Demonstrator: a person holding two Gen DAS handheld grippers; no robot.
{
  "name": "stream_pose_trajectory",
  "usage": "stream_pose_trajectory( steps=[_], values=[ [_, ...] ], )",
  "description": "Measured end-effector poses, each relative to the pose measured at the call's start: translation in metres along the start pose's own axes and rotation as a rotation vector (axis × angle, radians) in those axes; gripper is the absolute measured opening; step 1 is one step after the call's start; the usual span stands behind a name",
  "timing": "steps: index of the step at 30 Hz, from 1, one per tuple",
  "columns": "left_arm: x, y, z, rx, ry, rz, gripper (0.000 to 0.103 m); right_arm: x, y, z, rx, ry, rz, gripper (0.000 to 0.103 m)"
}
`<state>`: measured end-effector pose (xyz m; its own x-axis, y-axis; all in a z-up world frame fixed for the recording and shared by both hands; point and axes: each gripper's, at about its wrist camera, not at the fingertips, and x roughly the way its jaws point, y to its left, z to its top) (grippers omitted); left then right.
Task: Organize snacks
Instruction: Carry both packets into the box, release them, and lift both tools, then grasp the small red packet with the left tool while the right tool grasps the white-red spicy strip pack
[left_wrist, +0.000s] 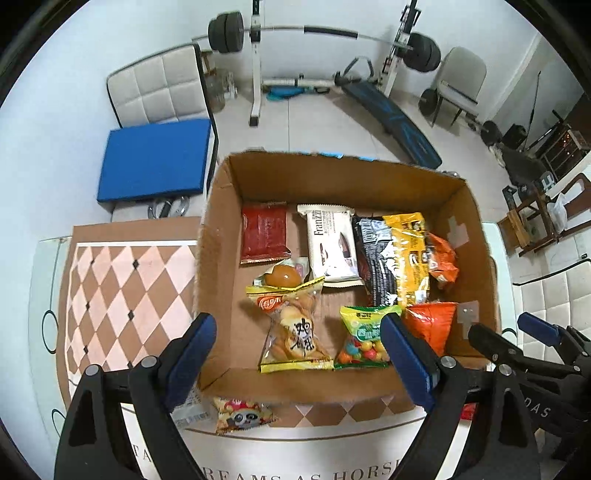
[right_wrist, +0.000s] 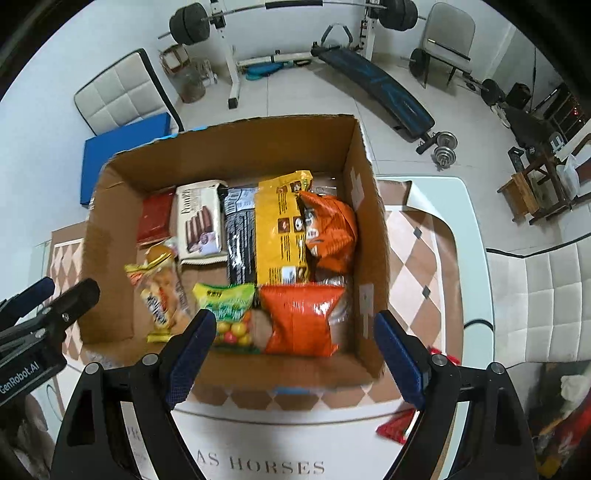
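Note:
An open cardboard box (left_wrist: 218, 229) (right_wrist: 369, 206) on the table holds several snack packs: a red pack (left_wrist: 264, 232), a white Franzzi wafer pack (left_wrist: 332, 243), a black pack (left_wrist: 376, 254), a yellow bag (right_wrist: 280, 225), orange bags (right_wrist: 303, 317) (right_wrist: 328, 225), a green candy bag (left_wrist: 364, 338) and a clear biscuit bag (left_wrist: 295, 332). My left gripper (left_wrist: 299, 354) is open and empty above the box's near wall. My right gripper (right_wrist: 295, 350) is open and empty over the near right part of the box. A panda snack pack (left_wrist: 242, 415) lies on the table before the box.
A red wrapper (right_wrist: 399, 424) lies on the table at the near right. The table has a checked mat (left_wrist: 122, 288) left of the box. Chairs, a blue cushion (left_wrist: 155, 158) and a weight bench (left_wrist: 391, 114) stand beyond the table.

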<state>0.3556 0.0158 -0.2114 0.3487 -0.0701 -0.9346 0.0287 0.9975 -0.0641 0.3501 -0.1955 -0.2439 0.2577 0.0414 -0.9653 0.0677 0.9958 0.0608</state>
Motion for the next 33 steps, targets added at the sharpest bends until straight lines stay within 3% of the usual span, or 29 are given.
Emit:
stream_pose_trajectory(
  steps=[20,27,30,33],
  values=[
    [-0.099,-0.011,-0.07,-0.006,-0.157,-0.006,0.091,-0.1,-0.003,-0.082,-0.015,-0.132,0.073,0.089],
    [-0.075,-0.025,-0.09,-0.014,-0.098,-0.029,0.091,-0.082,-0.028,-0.097,0.065,-0.068,0.129,0.097],
    [-0.043,-0.028,-0.106,-0.046,-0.023,-0.06,0.1,-0.053,-0.067,-0.105,0.163,-0.006,0.116,0.097],
    [-0.006,-0.033,-0.124,-0.079,0.064,-0.08,0.1,-0.018,-0.115,-0.113,0.276,0.062,0.076,0.097]
  ],
)
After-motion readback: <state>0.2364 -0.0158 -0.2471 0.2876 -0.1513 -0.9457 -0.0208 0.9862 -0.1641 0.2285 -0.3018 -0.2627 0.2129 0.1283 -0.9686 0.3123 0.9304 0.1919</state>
